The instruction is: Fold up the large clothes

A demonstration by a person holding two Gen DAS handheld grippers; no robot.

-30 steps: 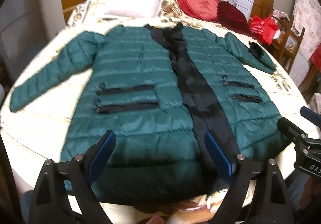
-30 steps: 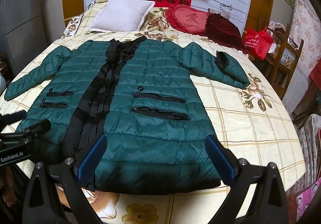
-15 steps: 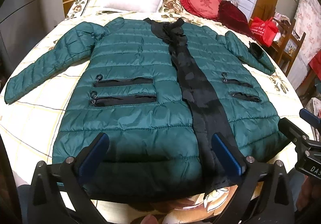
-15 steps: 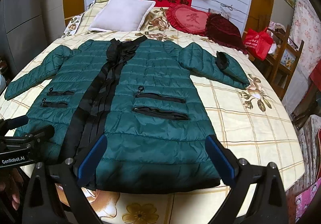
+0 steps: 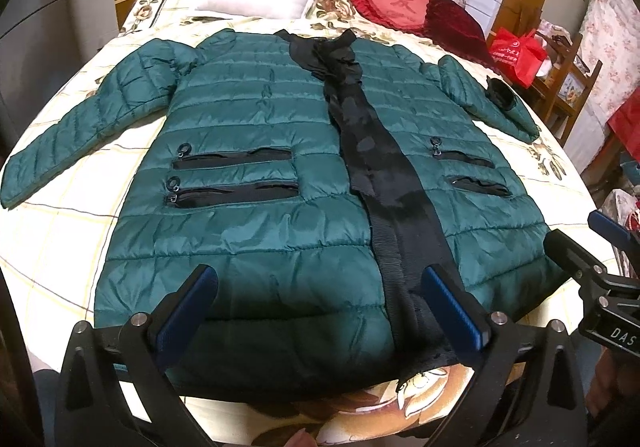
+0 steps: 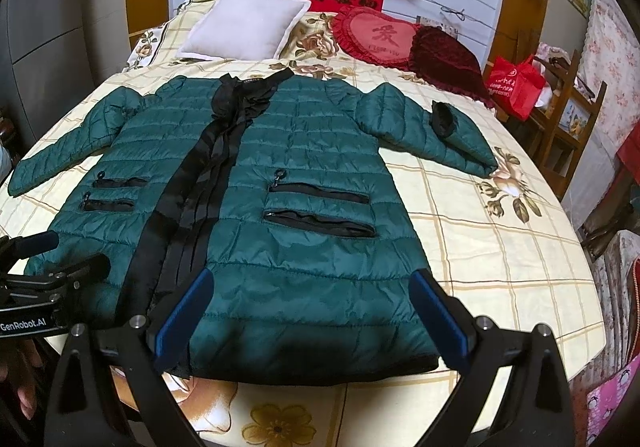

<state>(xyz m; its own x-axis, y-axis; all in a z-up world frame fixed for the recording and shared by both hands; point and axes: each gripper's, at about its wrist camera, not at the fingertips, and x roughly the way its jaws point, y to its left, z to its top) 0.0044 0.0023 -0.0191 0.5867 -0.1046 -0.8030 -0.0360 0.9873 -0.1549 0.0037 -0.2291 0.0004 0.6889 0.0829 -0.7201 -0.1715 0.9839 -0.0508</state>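
A bed (image 6: 480,247) with a cream checked, flower-printed cover fills both views, and on it a large dark-green quilted jacket (image 5: 256,215) lies flat and face up, collar toward twelve o'clock and hem toward six. Its sleeves spread out to nine and three o'clock; the one at three ends in a black cuff (image 6: 442,121) that is turned back on the sleeve. A broad black placket (image 5: 384,183) with pleated ribbon runs from collar to hem, bunched into a ruffle at the neck. Two black zip pockets (image 6: 320,207) sit one above the other on each front panel, each with a ring pull. The shell is shiny and faintly wrinkled, the hem puffed and slightly curled. At twelve o'clock, beyond the collar, lie a white pillow (image 6: 244,27) and a red heart cushion (image 6: 380,35). The left gripper (image 5: 320,311) hovers over the hem at six o'clock, its jaws having just been opening, now wide, nothing between them. The right gripper (image 6: 312,315) hangs likewise, spread wide and empty.
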